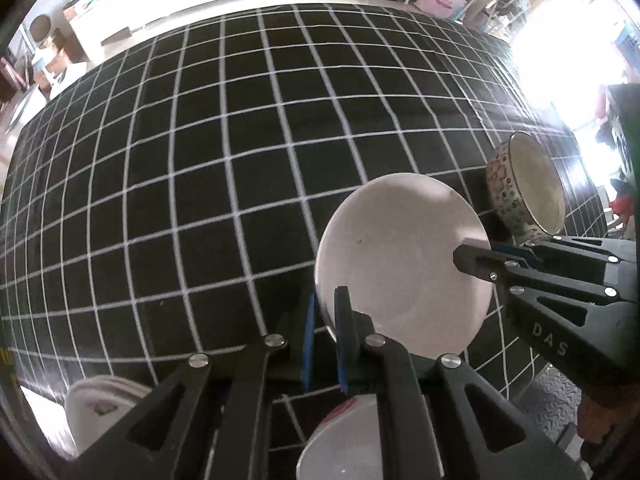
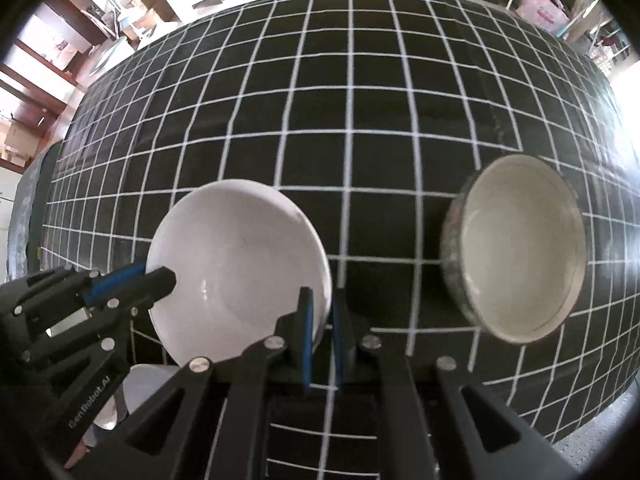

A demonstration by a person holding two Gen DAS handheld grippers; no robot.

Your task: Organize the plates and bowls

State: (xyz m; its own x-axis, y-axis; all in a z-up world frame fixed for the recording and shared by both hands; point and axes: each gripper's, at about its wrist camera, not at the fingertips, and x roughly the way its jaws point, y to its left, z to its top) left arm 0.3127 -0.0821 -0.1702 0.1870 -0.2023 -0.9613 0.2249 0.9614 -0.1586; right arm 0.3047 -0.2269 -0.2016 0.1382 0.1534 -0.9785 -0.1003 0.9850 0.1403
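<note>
A plain white bowl (image 1: 404, 264) is held tilted above the black grid tablecloth (image 1: 200, 160) by both grippers. My left gripper (image 1: 326, 320) is shut on its near-left rim. My right gripper (image 1: 476, 254) grips the opposite rim, one finger inside the bowl. In the right wrist view the white bowl (image 2: 236, 264) has my right gripper (image 2: 320, 320) shut on its right rim and my left gripper (image 2: 148, 276) on its left rim. A patterned bowl (image 2: 520, 248) stands to the right, also in the left wrist view (image 1: 524, 184).
A white dish with a red rim (image 1: 352, 440) and another white dish (image 1: 100, 408) lie near the table's front edge under the left gripper. A white dish (image 2: 140, 392) shows low in the right wrist view. Cluttered shelves stand beyond the table.
</note>
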